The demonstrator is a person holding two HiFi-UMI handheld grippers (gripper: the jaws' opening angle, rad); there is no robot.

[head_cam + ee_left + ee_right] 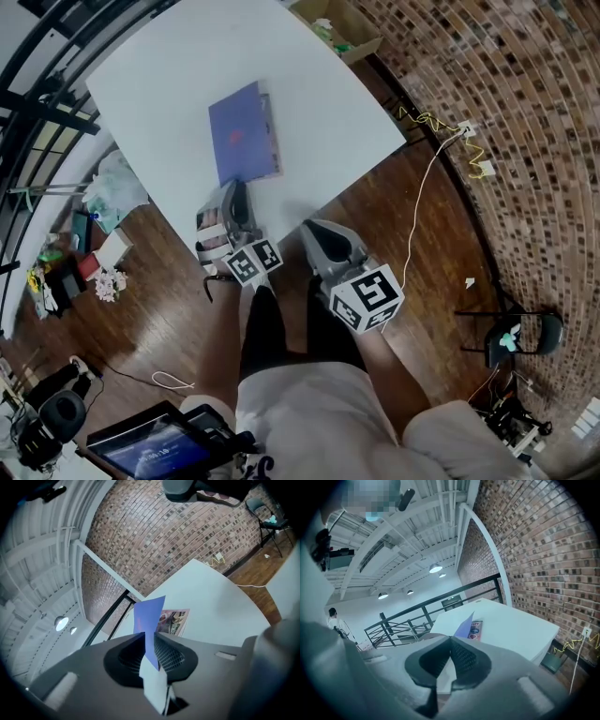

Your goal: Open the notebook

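Observation:
A notebook [246, 131] with a blue cover lies on the white table [178, 66], near its front edge. My left gripper [238, 190] is at the notebook's near edge. In the left gripper view the blue cover [149, 617] stands up between the jaws, and the left gripper [151, 645] is shut on it. A printed colour page [174, 620] shows beneath the raised cover. My right gripper [315, 231] hovers off the table's front corner, to the right of the left one. Its jaws meet with nothing between them [450, 641]. The right gripper view shows the raised cover [465, 627] farther off.
A cardboard box [343, 26] sits by the table's far right corner. A yellow cable [448, 127] and a white cable [419, 202] trail over the wood floor by the brick wall. A folding chair [525, 334] stands at the right, clutter [75, 267] at the left.

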